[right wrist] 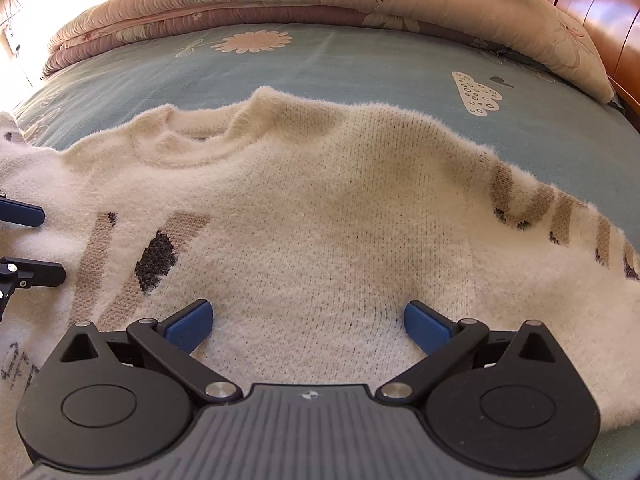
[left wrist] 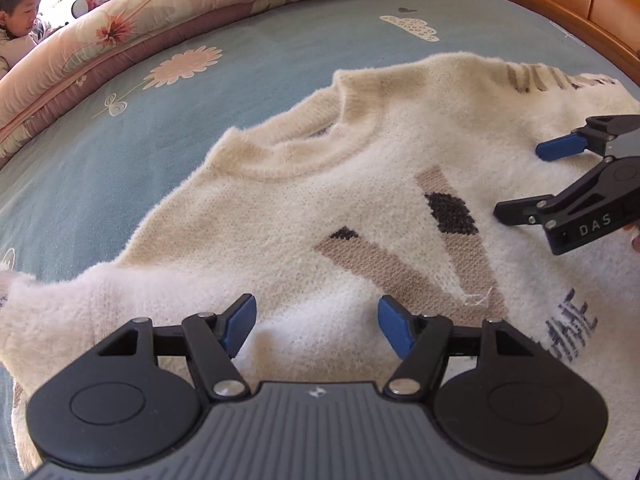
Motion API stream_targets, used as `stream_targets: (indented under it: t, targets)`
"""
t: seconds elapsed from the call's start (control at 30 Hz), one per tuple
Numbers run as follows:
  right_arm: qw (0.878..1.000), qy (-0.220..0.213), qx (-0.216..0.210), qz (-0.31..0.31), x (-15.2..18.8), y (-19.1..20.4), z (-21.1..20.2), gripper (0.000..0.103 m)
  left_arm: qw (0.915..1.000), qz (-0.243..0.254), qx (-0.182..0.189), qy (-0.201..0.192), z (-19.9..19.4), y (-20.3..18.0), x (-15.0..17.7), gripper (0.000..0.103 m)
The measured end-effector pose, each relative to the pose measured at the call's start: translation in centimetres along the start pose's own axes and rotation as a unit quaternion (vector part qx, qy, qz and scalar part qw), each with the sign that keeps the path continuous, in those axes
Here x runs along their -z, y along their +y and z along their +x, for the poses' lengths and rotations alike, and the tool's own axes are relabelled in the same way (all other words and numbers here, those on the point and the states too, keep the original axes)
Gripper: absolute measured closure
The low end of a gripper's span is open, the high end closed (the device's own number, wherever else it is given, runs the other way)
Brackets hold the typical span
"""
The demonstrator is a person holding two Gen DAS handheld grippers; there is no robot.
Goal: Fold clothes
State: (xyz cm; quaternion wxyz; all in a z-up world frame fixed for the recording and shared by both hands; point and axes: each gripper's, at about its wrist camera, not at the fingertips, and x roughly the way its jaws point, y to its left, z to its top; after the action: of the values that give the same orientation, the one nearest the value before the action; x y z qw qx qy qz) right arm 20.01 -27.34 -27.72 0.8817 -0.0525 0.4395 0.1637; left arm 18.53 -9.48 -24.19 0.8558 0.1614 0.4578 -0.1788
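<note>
A cream sweater (left wrist: pixel 304 216) lies spread face-up on the bed (left wrist: pixel 120 140), collar toward the rolled quilt (left wrist: pixel 132 36); no fold shows yet, so the folding is judged barely begun. The left hand-held gripper (left wrist: pixel 316 326) hangs over the chest with jaws spread, pinching nothing. The right hand-held gripper (right wrist: pixel 306 326), jaws wide apart and empty, hovers above the sweater's body near the striped sleeve (right wrist: pixel 560 224).

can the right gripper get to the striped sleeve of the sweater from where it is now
Probably yes. The right gripper hangs open over the sweater body, and the striped sleeve lies flat just to its right with nothing between them; the left gripper is off on the other side.
</note>
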Motion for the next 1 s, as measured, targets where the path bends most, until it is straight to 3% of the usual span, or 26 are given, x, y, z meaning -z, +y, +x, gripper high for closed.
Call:
stream_targets:
  t: [0.1,0.17,0.27,0.37,0.47,0.57,0.7,0.8,0.9,1.0]
  targets:
    - [1.000,-0.006,0.000,-0.001,0.2,0.0,-0.1,0.000,0.9985,0.010,0.049,-0.021,-0.4,-1.9,-0.6,0.031]
    - [1.000,-0.002,0.000,-0.002,-0.1,0.0,-0.6,0.000,0.9974,0.026,0.065,-0.015,0.2,-3.3,-0.3,0.031]
    - [1.000,-0.014,0.002,-0.005,-0.1,-0.1,-2.5,0.000,0.9978,0.049,0.044,0.010,1.7,-4.1,0.8,0.029]
    - [1.000,-0.025,-0.005,-0.014,0.7,0.0,-5.0,0.000,0.9987,0.030,0.041,0.011,1.8,-2.6,1.7,0.028]
    - [0.999,-0.011,-0.027,-0.022,2.2,0.6,-6.4,0.000,0.9986,0.031,0.038,0.017,1.4,-1.5,2.3,0.028]
    - [0.998,0.032,-0.053,-0.027,4.2,1.9,-5.8,0.000,0.9981,0.039,0.035,0.032,1.0,-1.1,1.9,0.028]
    - [0.996,0.037,-0.018,-0.077,6.5,2.9,-5.7,0.000,0.9964,0.067,0.039,0.033,0.2,-2.1,1.0,0.030]
    - [0.998,0.050,-0.009,-0.031,7.1,1.1,-6.5,0.000,0.9933,0.099,0.055,0.024,-0.1,-3.2,0.9,0.029]
    - [0.998,0.060,-0.003,-0.031,7.1,0.6,-7.1,0.000,0.9916,0.116,0.046,0.032,0.8,-3.9,1.8,0.026]
    - [0.997,0.061,0.009,-0.038,6.2,1.1,-7.6,0.000,0.9953,0.078,0.048,0.034,1.3,-3.3,2.2,0.019]
